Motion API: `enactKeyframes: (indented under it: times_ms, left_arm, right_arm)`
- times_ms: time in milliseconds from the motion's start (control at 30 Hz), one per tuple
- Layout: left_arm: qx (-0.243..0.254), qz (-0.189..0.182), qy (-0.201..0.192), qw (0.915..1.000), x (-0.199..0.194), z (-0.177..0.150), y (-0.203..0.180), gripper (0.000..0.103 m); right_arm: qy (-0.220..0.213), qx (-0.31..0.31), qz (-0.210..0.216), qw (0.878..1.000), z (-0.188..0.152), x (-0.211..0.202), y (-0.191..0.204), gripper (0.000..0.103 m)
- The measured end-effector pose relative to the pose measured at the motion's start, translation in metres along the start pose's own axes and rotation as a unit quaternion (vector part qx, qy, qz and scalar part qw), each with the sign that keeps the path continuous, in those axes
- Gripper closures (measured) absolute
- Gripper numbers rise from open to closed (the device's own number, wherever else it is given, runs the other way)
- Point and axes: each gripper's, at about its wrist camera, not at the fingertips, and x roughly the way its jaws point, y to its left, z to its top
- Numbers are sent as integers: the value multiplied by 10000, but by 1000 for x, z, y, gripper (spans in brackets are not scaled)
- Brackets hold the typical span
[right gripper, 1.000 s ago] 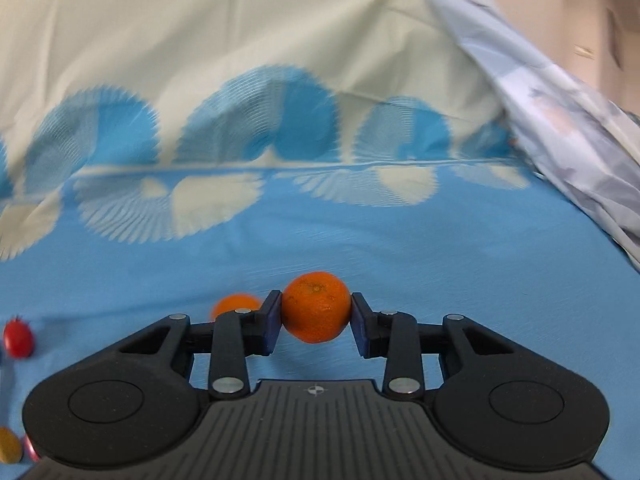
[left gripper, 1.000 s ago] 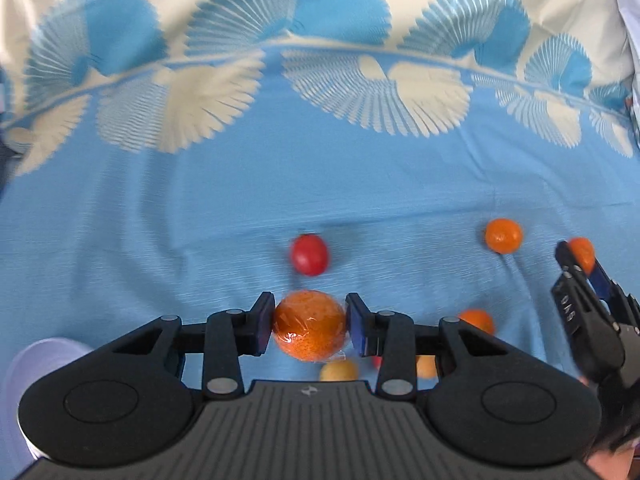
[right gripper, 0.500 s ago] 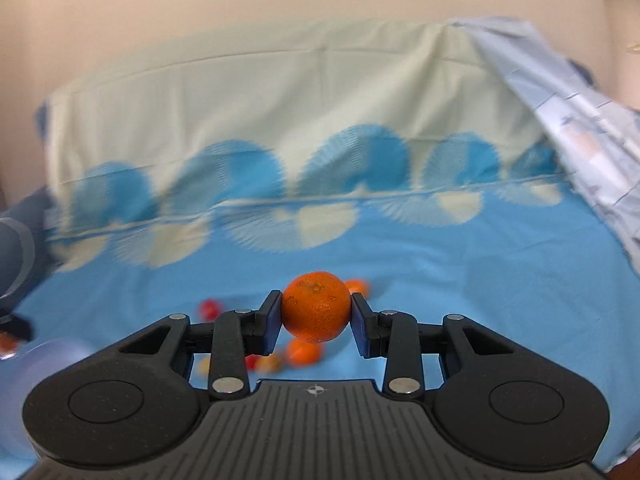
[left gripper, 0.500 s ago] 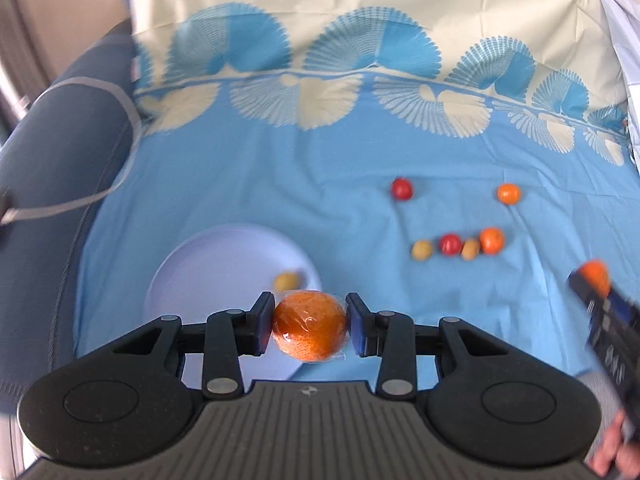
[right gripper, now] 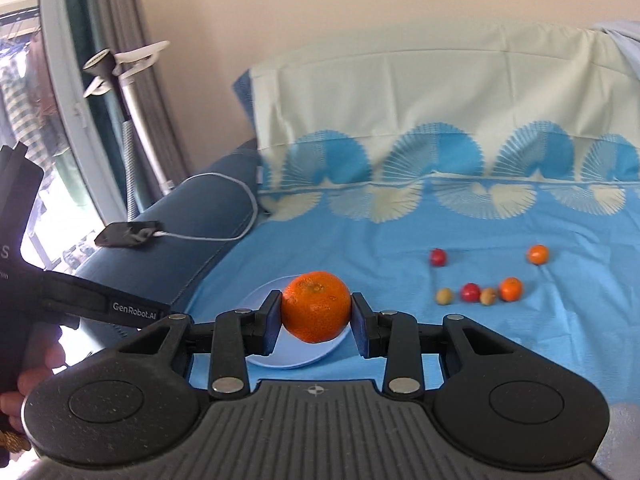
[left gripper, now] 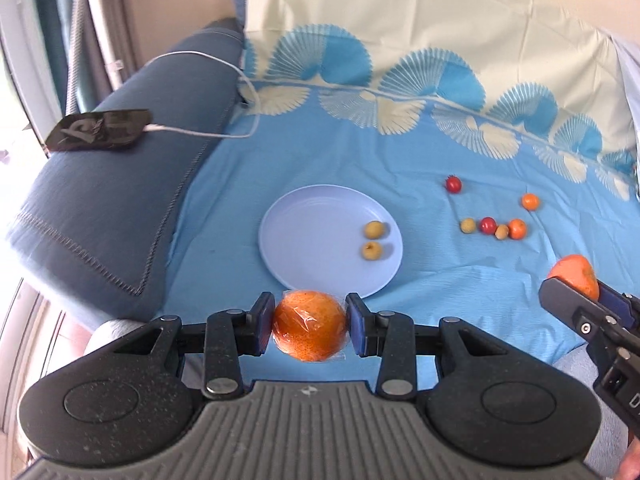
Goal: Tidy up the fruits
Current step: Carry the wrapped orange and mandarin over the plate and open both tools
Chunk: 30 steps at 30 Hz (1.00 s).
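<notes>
Left wrist view shows the task only partly done: the plate (left gripper: 304, 240) on the blue sheet (left gripper: 400, 160) is seen to hold two yellowish fruits (left gripper: 374, 230), while six small fruits are left loose to its right (two red (left gripper: 453, 184), two orange (left gripper: 530, 201), two yellowish (left gripper: 467, 225)). A plastic-wrapped orange (left gripper: 309, 330) is gripped in the left gripper (left gripper: 309, 330) at the plate's near rim, and a bare orange (right gripper: 316, 306) is clamped in the right gripper (right gripper: 316, 306) farther right, so two oranges are judged ready for placing.
</notes>
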Motion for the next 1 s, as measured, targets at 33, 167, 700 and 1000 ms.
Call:
enactKeyframes:
  times_ms: [33, 167, 700, 1000]
  left_arm:
    - [-41, -26, -22, 10000, -3, -5, 3, 60]
    - [-143, -146, -45, 9998, -12, -17, 13, 60]
    - [-310, -376, -185, 9986, -23, -22, 26, 60]
    - [-286, -382, -154, 9987, -19, -21, 24, 60]
  right_arm:
    - [10, -88, 6, 10000, -1, -2, 7, 65]
    - [5, -335, -8, 9994, -3, -11, 26, 65]
    - [-46, -641, -157, 9978, -7, -21, 45, 65]
    - [17, -632, -165, 9979, -7, -17, 43, 65]
